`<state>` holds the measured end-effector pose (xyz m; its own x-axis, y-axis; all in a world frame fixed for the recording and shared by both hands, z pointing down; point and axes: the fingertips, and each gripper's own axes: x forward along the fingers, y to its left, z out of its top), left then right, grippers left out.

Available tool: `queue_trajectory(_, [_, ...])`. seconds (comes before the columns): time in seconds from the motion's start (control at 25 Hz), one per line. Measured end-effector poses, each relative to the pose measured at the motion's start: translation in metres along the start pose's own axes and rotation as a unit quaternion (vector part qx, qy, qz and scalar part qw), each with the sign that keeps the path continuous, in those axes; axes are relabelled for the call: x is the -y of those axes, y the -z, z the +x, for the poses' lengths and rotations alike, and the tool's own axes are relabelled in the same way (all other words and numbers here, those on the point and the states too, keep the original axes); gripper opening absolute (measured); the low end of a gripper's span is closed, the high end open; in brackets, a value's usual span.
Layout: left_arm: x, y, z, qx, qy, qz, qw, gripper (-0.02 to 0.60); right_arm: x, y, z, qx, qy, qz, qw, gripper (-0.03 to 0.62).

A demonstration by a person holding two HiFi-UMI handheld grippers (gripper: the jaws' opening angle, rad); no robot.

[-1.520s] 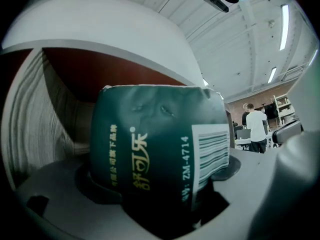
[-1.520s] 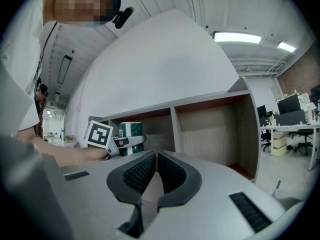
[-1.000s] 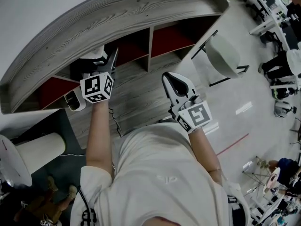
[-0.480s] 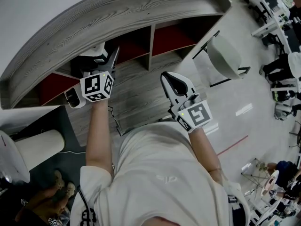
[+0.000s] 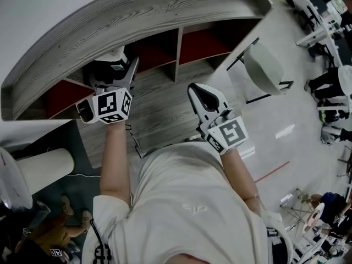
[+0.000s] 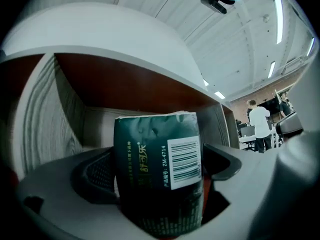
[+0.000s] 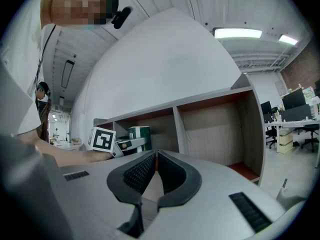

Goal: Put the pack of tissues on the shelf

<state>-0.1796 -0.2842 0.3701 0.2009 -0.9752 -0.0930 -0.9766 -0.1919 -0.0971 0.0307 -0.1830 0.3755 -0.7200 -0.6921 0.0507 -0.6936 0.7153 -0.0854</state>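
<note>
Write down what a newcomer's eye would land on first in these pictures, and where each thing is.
First, the dark green pack of tissues with a white barcode label, clamped upright in the left gripper at the mouth of a red-brown compartment. Then the grey wood-grain shelf across the head view's top, and the right gripper, shut and empty, in front of it.

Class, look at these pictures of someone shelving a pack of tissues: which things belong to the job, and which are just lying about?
Belonging to the job:
- pack of tissues, gripped in the left claw
- shelf, with open compartments

Just lying about:
- right claw, shut and empty
- white chair
- white cylinder
</note>
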Motion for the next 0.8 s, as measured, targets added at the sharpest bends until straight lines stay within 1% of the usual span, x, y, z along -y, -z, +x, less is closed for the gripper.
queue_trajectory(0.16, [0.005, -0.004, -0.017, 0.001, -0.006, 0.017, 0.9998, 0.523, -0.002, 0.002, 0.001, -0.002, -0.007, 0.0, 1.0, 0.038])
queue_trajectory(0.32, [0.01, -0.003, -0.033, -0.005, -0.018, 0.017, 0.9997, 0.522, -0.005, 0.002, 0.003, -0.003, -0.014, 0.0, 1.0, 0.038])
queue_trajectory(0.48, [0.012, 0.005, -0.04, -0.017, -0.032, 0.023, 0.9991, 0.518, -0.006, 0.004, 0.006, -0.006, -0.019, 0.002, 1.0, 0.038])
queue_trajectory(0.52, [0.011, 0.009, -0.04, -0.023, -0.039, 0.023, 0.9987, 0.507, -0.005, 0.004, 0.005, -0.006, -0.019, 0.002, 1.0, 0.038])
queue_trajectory(0.56, [0.01, 0.011, -0.04, -0.026, -0.046, 0.022, 0.9983, 0.473, -0.005, 0.005, 0.005, -0.007, -0.019, 0.002, 1.0, 0.038])
queue_trajectory(0.64, [0.004, 0.014, -0.041, -0.025, -0.062, 0.019, 0.9976, 0.371, -0.005, 0.005, 0.005, -0.006, -0.017, 0.003, 1.0, 0.038])
queue_trajectory(0.8, [0.001, 0.015, -0.029, -0.023, -0.066, 0.02, 0.9973, 0.365, -0.003, 0.005, 0.005, -0.006, -0.013, 0.004, 1.0, 0.038])
